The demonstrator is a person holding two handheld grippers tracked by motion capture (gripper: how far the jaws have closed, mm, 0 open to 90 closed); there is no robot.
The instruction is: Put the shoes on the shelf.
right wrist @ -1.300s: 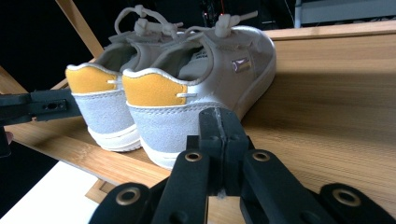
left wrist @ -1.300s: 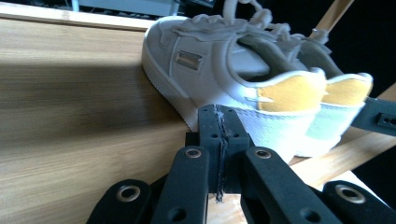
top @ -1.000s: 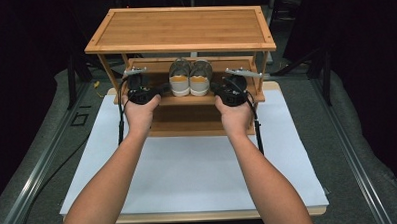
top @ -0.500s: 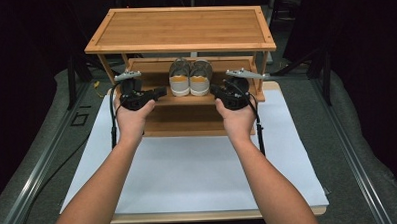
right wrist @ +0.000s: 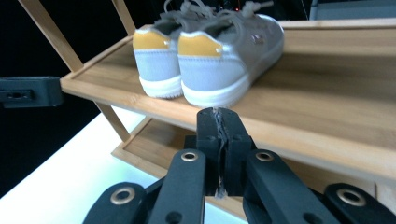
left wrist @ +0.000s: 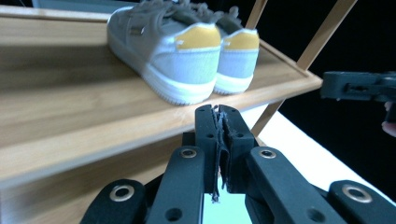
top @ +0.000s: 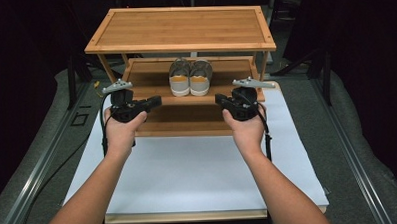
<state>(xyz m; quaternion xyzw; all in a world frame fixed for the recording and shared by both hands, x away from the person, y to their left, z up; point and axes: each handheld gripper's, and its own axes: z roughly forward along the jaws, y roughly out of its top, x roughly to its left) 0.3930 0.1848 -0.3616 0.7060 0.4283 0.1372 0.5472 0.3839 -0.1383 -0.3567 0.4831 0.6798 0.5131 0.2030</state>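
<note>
Dark surroundings framed the white table (top: 188,172) where the left gripper (top: 153,101) and right gripper (top: 221,99), jaws pressed together and empty, flanked the sneakers (top: 191,77) on the rack's (top: 181,27) middle shelf: light, soft-sided, best gripped at the stiff heels.

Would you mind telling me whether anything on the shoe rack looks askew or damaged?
Nothing stands out. The pair of sneakers sits side by side, heels outward, on the middle shelf of the wooden rack. Both hand-held grippers, left and right, are shut and empty, short of the shelf.
</note>
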